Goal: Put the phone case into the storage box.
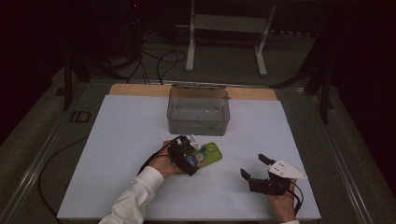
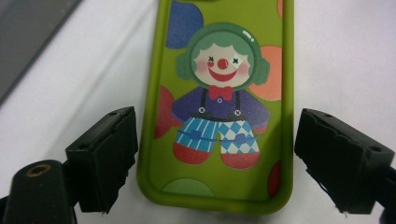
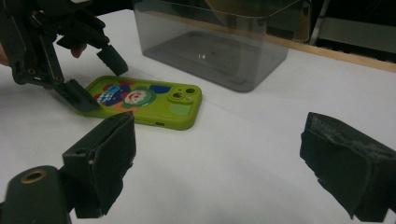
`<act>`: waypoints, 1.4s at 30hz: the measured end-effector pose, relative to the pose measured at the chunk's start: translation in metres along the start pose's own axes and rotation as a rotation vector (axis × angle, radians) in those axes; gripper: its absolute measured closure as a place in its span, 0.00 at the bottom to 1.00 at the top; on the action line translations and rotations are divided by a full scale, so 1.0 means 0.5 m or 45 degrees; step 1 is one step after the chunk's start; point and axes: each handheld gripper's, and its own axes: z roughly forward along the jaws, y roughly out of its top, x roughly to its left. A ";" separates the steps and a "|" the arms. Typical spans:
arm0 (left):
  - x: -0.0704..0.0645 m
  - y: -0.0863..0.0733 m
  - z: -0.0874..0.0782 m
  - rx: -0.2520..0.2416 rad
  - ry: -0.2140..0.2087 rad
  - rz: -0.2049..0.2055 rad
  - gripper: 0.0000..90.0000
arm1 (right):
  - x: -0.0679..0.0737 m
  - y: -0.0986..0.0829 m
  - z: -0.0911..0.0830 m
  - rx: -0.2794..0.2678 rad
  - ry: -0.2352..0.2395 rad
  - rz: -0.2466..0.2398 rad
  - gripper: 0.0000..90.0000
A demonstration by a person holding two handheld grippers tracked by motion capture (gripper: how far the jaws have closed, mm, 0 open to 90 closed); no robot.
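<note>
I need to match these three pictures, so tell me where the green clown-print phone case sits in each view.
High view: the green clown-print phone case lies flat at centre, just below the clear plastic box.
Left gripper view: it runs up the middle, between the open left gripper jaws.
Right gripper view: it lies left of centre.
Shared landmark: the left gripper straddling the case's end.

A dim room surrounds a white tabletop (image 1: 126, 154), which is the brightest surface here, with a strip of bare wood (image 1: 140, 89) showing along its far edge. Beyond it the floor (image 1: 224, 60) is dull grey-green, crossed by loose black cables (image 1: 161, 60), and a pale metal frame (image 1: 229, 28) with two legs stands on it. The far wall and both sides fall away into near-black shadow, with dark stand legs (image 1: 70, 79) at each side of the tabletop.
</note>
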 end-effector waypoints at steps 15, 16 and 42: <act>0.008 0.009 0.017 0.084 -0.048 -0.029 0.16 | 0.001 0.000 0.002 0.006 -0.002 -0.004 0.12; 0.008 0.010 0.017 0.093 -0.047 -0.025 0.16 | 0.002 0.000 0.002 0.007 -0.002 -0.003 0.12; -0.007 -0.017 -0.043 -0.107 0.072 -0.104 0.18 | 0.001 -0.001 0.002 0.015 -0.002 0.004 0.12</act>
